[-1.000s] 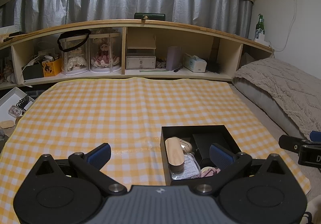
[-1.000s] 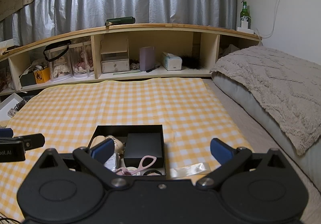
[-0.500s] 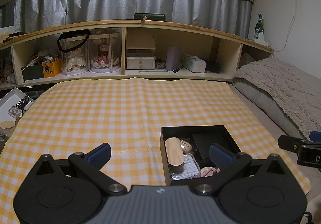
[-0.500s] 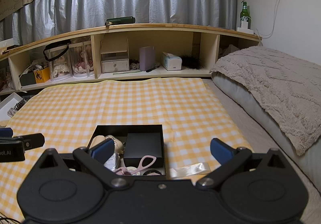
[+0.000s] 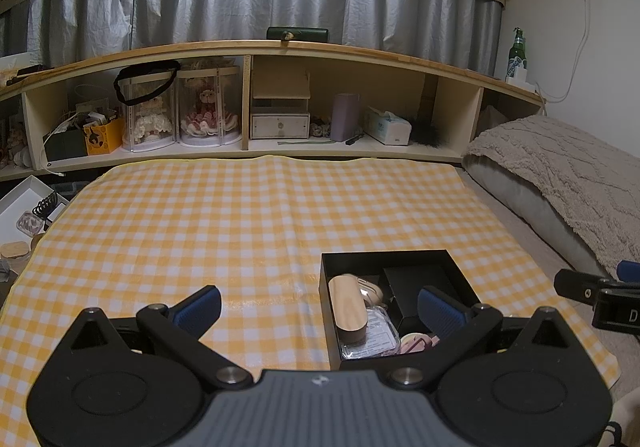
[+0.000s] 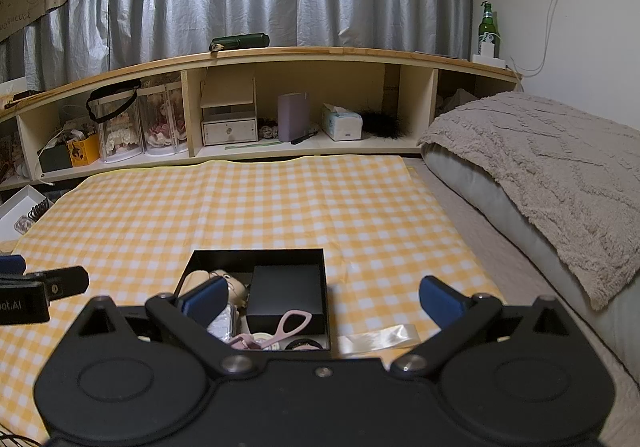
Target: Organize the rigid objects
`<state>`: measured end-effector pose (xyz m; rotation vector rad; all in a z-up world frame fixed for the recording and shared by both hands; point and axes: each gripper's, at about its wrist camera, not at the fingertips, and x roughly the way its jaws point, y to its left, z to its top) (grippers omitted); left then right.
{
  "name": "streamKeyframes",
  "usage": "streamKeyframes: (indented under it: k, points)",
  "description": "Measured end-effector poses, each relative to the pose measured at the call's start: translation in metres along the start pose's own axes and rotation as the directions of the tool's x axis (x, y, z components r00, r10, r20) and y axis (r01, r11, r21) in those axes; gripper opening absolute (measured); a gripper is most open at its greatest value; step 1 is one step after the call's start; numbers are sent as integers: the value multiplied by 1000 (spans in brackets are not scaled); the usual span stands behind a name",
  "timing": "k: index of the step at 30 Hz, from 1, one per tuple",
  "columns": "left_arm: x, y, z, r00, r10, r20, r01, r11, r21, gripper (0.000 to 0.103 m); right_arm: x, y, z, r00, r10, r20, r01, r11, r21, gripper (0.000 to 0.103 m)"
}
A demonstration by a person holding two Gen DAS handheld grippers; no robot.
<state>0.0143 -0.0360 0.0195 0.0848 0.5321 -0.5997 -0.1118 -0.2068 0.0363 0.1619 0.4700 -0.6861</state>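
Yellow-and-white checked cloth is covering the bed in the left wrist view, running back to a wooden shelf unit under grey curtains, and the black open box is serving as the landmark near the cloth's front edge. The left gripper is hovering with its 2 blue-padded fingers spread wide and holding nothing, 1 finger over bare cloth left of the box, the other over the box's right half. Inside the box, a tan oblong case is lying along the left wall, a clear plastic packet is sitting in front of it, and a smaller black box is filling the back right. In the right wrist view the same black open box is sitting just ahead of the right gripper, whose fingers are likewise wide apart and empty. A pink scissor-like tool is leaning on the inner box, and a clear plastic strip is lying on the cloth just right of the box, outside it. That strip looks like the only loose item, so the sorting seems nearly done. To finish well, the right gripper should be dropping low and flat beside the box, pinching the strip by its edge, since thin film will be slipping or crumpling otherwise.
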Motion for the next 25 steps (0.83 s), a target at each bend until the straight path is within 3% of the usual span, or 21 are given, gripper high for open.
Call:
streamKeyframes:
  k: [25]
  points:
    - [-3, 0, 3, 1000, -4, 3, 4, 1000, 5, 103, 0, 0, 0, 1000, 0, -1, 0, 1000, 0, 103]
